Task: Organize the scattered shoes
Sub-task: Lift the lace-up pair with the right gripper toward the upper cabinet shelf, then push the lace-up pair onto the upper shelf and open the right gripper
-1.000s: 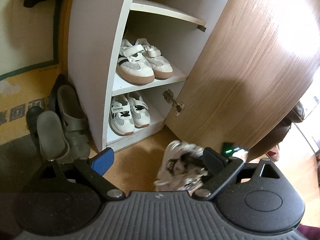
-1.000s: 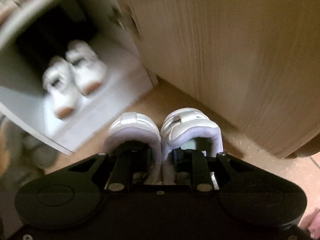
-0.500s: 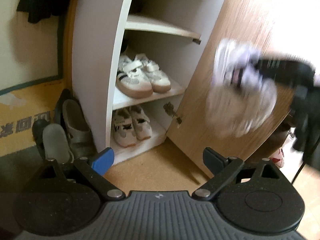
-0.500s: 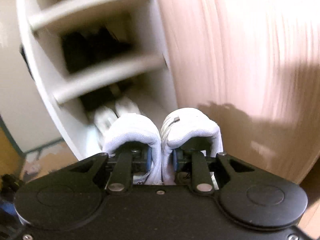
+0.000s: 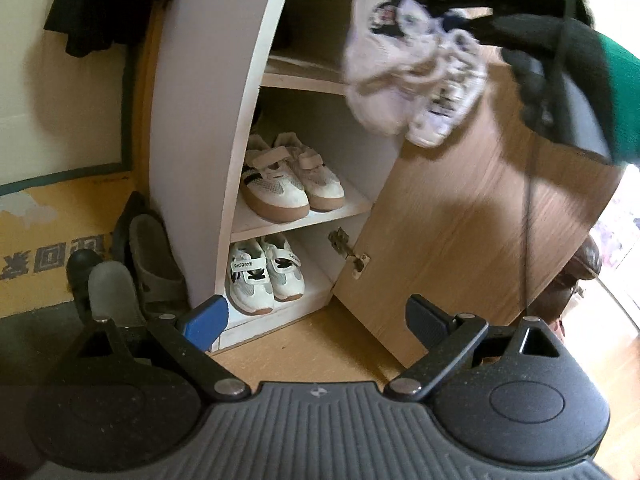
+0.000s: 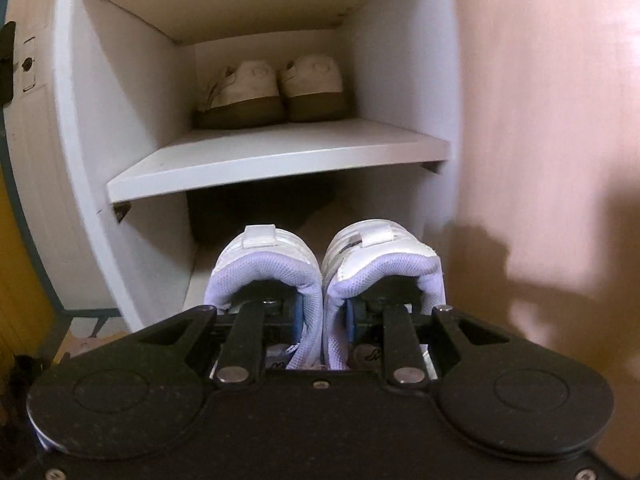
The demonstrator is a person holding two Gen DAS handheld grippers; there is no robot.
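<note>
Left wrist view: tan speckled floor, white-painted shoe cabinet (image 5: pixel 208 128) with curved side panel, wood-grain door (image 5: pixel 472 216) swung open at right. Mesh strap sneakers with gum soles (image 5: pixel 288 184) on middle shelf; smaller white pair (image 5: pixel 264 276) on bottom shelf. Grey rubber sandals (image 5: pixel 132 272) on floor left of cabinet. Left gripper (image 5: pixel 316 320) near bottom edge, jaws spread wide, nothing between. White sneaker pair (image 5: pixel 412 80), blurred, raised at upper right before an upper shelf, hanging from right gripper (image 5: pixel 460 20).

Right wrist view: smooth white shelves; beige low-tops with brown soles (image 6: pixel 272 92) at far back. Right gripper (image 6: pixel 322 320) clamped on padded lilac mesh collars of held pair (image 6: pixel 324 264), one finger inside each shoe, inner walls pinched together.
</note>
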